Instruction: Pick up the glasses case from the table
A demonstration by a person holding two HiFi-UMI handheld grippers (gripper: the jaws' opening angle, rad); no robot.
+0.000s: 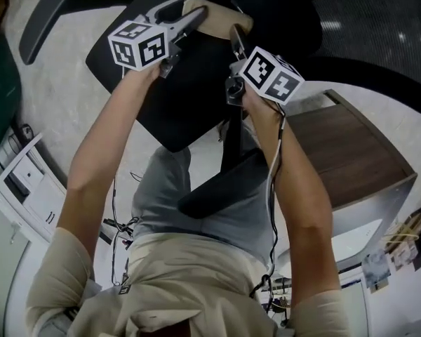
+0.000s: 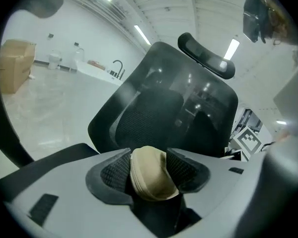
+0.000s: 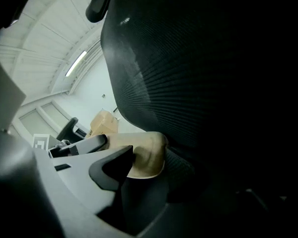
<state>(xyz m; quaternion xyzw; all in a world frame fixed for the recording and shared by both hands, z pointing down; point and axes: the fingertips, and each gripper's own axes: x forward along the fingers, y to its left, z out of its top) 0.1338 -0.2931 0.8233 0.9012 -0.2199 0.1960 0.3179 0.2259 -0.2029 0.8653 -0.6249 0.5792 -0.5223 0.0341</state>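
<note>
**1. Location of the workpiece.** The glasses case [image 1: 219, 18] rests on no surface. It is carried between the two tools. One end sits between the jaws of the left gripper [image 1: 195, 16], and the other end sits between the jaws of the right gripper [image 1: 236, 39]. The seat [image 1: 172, 97] of an office chair lies below both grippers, and its backrest [image 2: 188, 93] rises just beyond the jaw tips. A wooden table [image 1: 351, 149] stands well off to the outer side of the right gripper. The case is not on it.

**2. Gripper state.**
- **Left gripper:** clenched on the case. The ribbed pads [image 2: 114, 172] bear on both flanks of the beige shell, which fills the gap between them.
- **Right gripper:** also clamped on the case. The rounded end of the case lies against the near jaw. The far jaw is dark against the chair mesh but appears closed up to the case.

**3. Handling (judged).**
- The case appears to be a light, closed shell with a seam round its edge. It looks stiff enough to take pad pressure without collapsing.
- The surface looks smooth and the ends are curved, so a hold at the very tip is likely to slide off.
- Grip across the narrow width, on the flatter flanks inboard of the curved end.
- Apply moderate force only. Whether the case holds glasses cannot be told.
- With both grippers engaged, move them as one. Opposed twisting would load the seam.
</note>
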